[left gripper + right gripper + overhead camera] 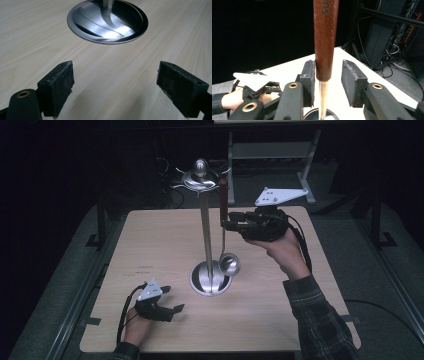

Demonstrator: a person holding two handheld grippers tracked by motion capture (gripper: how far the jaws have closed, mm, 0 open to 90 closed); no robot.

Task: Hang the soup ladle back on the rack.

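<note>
A steel utensil stand [205, 220] rises from a round base [210, 277] at the table's middle, and that base [107, 22] lies just ahead in the left gripper view. A ladle with a brown handle [223, 200] and a steel bowl [229, 264] hangs upright beside the pole, its top by a hook arm. My right gripper [226, 222] is open around the handle [325, 37]: one pad touches it and a gap shows at the other pad. On the table, front-left of the base, rests my left gripper [174, 298], open and holding nothing [115, 87].
The light wooden table [150, 240] has bare room on its left and front. The stand's top carries curved hook arms [200, 177]. A metal shelf frame [270, 155] stands behind the table, in the dark. The person's other hand [229, 98] shows low in the right gripper view.
</note>
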